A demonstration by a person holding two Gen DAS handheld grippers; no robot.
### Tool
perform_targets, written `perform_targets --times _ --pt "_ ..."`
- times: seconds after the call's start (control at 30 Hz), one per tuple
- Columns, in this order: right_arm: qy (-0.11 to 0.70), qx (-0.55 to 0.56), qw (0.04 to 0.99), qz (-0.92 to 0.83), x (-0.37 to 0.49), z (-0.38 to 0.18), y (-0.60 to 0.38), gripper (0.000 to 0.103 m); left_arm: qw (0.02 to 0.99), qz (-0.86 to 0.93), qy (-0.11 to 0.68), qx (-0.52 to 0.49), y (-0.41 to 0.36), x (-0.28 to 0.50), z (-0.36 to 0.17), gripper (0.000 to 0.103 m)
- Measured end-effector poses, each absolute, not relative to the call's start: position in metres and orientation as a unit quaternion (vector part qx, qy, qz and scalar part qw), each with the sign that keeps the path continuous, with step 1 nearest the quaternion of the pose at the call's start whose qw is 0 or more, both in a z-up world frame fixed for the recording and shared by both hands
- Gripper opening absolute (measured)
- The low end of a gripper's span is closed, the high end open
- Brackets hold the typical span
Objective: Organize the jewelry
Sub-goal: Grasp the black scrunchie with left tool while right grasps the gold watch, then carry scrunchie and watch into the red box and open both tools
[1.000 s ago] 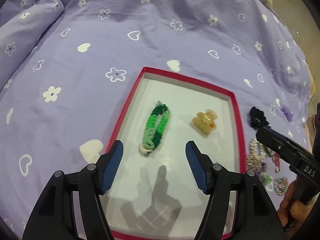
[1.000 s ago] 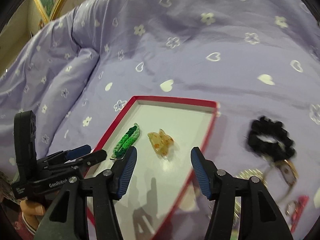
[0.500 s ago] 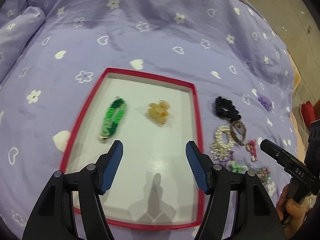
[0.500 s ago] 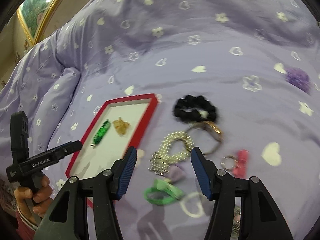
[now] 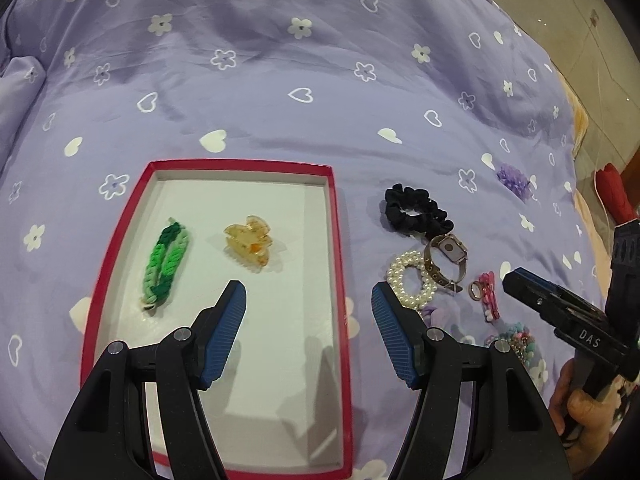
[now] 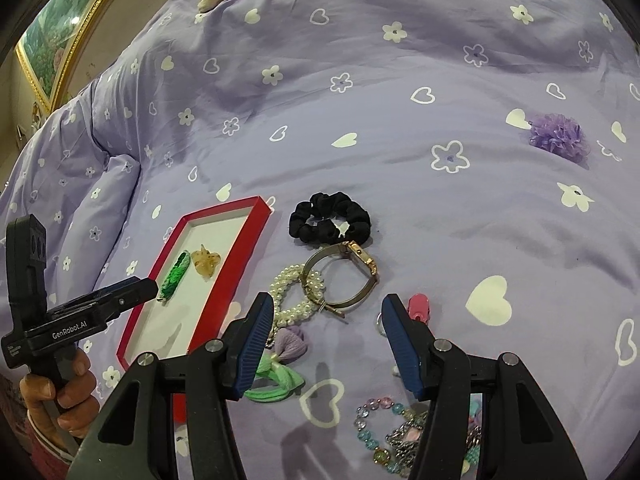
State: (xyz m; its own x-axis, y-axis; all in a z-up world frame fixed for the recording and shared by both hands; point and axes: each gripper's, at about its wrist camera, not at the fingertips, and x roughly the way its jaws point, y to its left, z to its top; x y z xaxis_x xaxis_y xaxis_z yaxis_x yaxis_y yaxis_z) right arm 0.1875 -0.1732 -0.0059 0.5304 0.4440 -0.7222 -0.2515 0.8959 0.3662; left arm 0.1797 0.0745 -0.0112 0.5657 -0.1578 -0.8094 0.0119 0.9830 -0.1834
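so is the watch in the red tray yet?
No. The watch lies on the bedspread outside the red tray, overlapping the pearl bracelet.

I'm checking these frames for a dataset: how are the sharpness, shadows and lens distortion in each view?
Left wrist view: sharp, no motion blur; the left claw casts shadows onto the tray floor; fisheye bends the bedspread, corners black. Right wrist view: also sharp; a faint shadow under the right claw; strong barrel distortion, dark vignette.

Matt cloth bedspread (image 5: 280, 92); glossy pearl bracelet (image 5: 412, 280); translucent plastic hair clip (image 5: 249, 242).
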Motion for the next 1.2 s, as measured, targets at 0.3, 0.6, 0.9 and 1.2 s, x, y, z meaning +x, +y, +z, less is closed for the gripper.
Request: perform_targets --times 0.3,0.6,0.9,1.2 --pt "0.453 0.086 0.867 0.191 0.215 -0.027 -0.169 0.057 0.877 -0.070 0.473 -0.053 0.046 0.220 -0.018 0.065" --pt "0.484 0.060 0.852 0.188 0.250 -0.061 -0.159 0.016 0.867 -0.089 0.490 -0.025 0.011 0.280 -0.037 0.065" --pt "0.470 0.108 0.860 0.166 0.240 -0.055 -0.198 0.010 0.847 -0.112 0.520 0.008 -0.029 0.321 -0.064 0.033" --pt "0.455 0.121 0.870 0.147 0.231 -0.044 -0.222 0.009 0.850 -0.143 0.507 0.006 -0.034 0.303 -0.054 0.007"
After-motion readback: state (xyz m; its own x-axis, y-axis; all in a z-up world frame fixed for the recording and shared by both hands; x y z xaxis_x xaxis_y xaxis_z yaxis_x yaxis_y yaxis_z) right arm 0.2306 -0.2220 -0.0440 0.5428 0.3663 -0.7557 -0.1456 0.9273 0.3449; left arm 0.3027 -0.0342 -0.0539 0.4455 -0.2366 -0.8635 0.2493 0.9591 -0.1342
